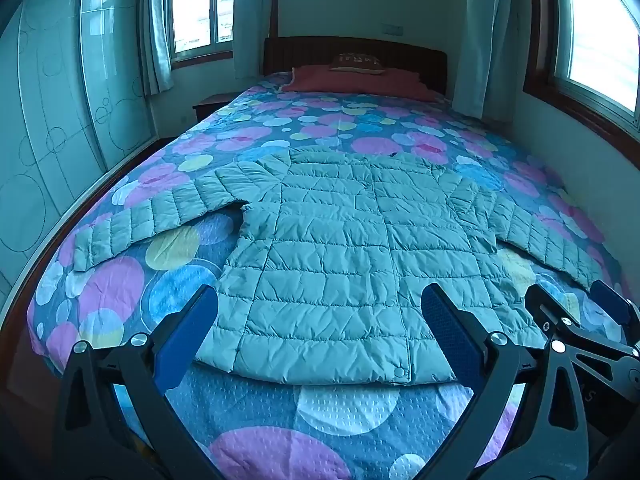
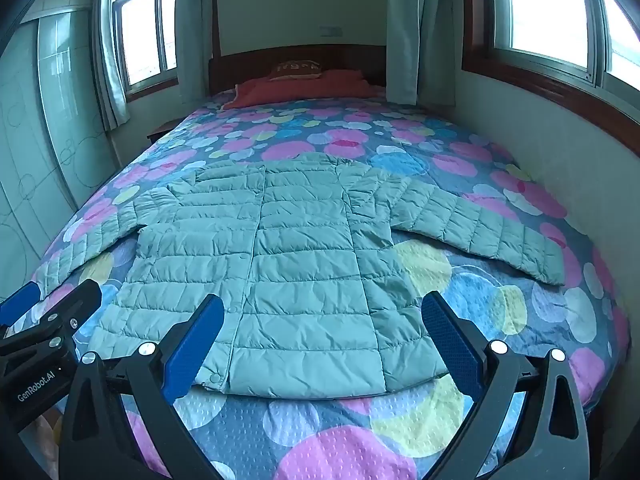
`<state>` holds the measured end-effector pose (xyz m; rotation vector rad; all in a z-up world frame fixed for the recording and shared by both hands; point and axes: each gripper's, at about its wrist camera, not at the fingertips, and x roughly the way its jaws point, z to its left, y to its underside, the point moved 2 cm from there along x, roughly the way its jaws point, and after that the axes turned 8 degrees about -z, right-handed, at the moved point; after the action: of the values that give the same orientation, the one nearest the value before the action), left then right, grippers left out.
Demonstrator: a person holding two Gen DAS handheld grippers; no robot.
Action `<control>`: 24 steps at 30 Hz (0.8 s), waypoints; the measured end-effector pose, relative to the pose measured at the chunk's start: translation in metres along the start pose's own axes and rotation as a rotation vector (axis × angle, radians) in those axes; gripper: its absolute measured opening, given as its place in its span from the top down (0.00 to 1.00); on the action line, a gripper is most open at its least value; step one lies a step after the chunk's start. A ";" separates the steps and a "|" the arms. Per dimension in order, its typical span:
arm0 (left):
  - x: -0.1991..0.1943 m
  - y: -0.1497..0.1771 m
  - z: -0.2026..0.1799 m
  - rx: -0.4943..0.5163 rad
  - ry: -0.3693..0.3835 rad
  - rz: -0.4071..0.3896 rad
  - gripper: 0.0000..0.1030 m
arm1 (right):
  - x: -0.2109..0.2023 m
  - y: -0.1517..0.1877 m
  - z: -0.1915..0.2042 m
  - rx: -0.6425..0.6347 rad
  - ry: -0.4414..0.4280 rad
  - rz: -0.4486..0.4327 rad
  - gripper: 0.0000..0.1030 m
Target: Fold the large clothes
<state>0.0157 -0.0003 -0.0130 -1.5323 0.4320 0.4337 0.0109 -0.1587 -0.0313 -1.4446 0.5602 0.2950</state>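
A pale green quilted puffer jacket (image 1: 340,248) lies flat on the bed, front up, both sleeves spread out sideways, hem toward me. It also shows in the right wrist view (image 2: 304,264). My left gripper (image 1: 320,320) is open and empty, held above the hem near the foot of the bed. My right gripper (image 2: 324,328) is open and empty, beside the left one, over the hem's right half. The right gripper also shows at the right edge of the left wrist view (image 1: 576,312), and the left gripper at the left edge of the right wrist view (image 2: 52,304).
The bed carries a blue bedspread (image 1: 240,420) with pink, yellow and blue circles. A red pillow (image 1: 356,80) lies at the dark headboard. A wardrobe (image 1: 60,120) stands on the left, a wall (image 2: 560,152) with a window close on the right.
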 end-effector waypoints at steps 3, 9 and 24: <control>0.000 0.000 0.000 0.006 -0.006 -0.001 0.02 | 0.002 0.000 -0.001 0.002 0.001 0.006 0.05; -0.002 0.006 -0.005 0.000 -0.012 0.002 0.02 | -0.003 -0.003 0.001 -0.002 0.002 0.002 0.05; 0.005 0.009 0.005 -0.014 0.001 0.020 0.02 | 0.002 0.002 0.004 -0.012 0.005 0.008 0.05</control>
<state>0.0150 0.0051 -0.0233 -1.5433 0.4460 0.4519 0.0119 -0.1553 -0.0336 -1.4557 0.5690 0.3017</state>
